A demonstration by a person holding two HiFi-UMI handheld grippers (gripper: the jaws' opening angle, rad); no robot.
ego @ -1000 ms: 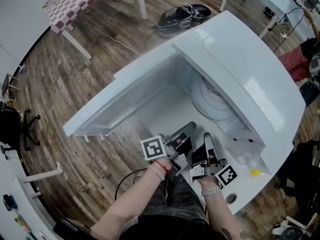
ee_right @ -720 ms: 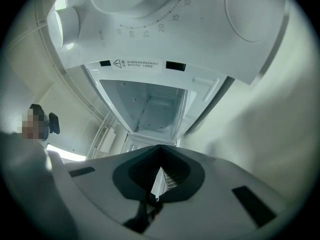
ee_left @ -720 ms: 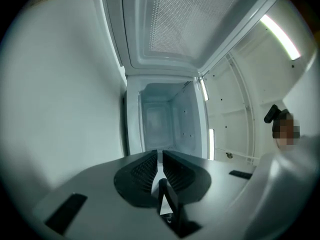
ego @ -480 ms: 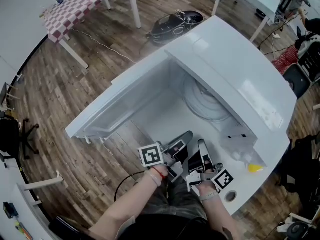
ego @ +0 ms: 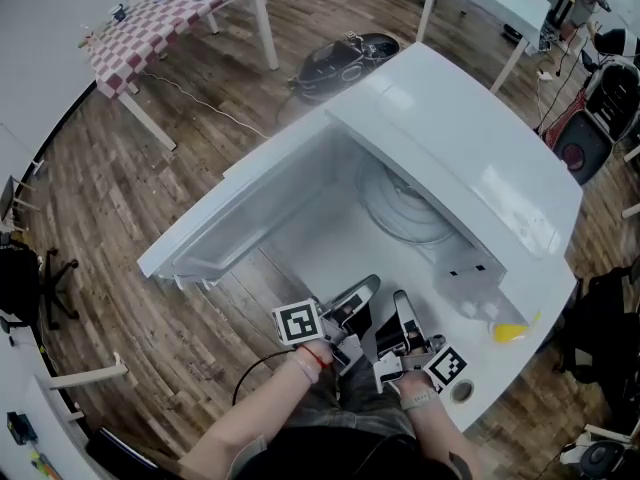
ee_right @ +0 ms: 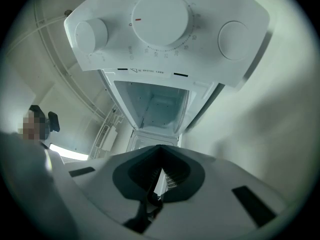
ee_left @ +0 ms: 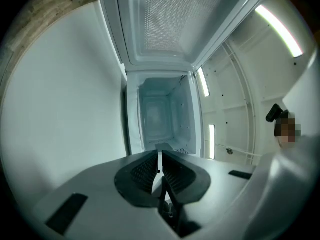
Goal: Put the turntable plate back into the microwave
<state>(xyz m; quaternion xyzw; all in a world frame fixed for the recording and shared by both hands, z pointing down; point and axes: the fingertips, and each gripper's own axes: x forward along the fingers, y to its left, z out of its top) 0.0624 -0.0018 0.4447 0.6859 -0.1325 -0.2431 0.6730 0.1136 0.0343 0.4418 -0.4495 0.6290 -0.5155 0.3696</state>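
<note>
The white microwave point(ego: 470, 158) stands with its door point(ego: 235, 213) swung wide to the left. Inside the cavity I see the round clear turntable plate point(ego: 405, 203), deep under the top edge. My left gripper point(ego: 366, 286) and right gripper point(ego: 401, 302) hover side by side in front of the opening, well short of the plate. Both are shut with nothing between the jaws. In the left gripper view the left gripper point(ee_left: 160, 160) points at the door's mesh window point(ee_left: 180, 19). In the right gripper view the right gripper point(ee_right: 160, 170) points below the control panel point(ee_right: 160, 24) with its knobs.
A yellow object point(ego: 510, 331) and a small round thing point(ego: 461, 392) lie on the white surface right of the grippers. On the wooden floor behind are a dark vacuum cleaner point(ego: 340, 56), a checked-cloth table point(ego: 170, 18) and chairs point(ego: 600, 98).
Both grippers have drawn back from the cavity toward the person, staying shut. The head view has shifted a little; the plate stays in place inside.
</note>
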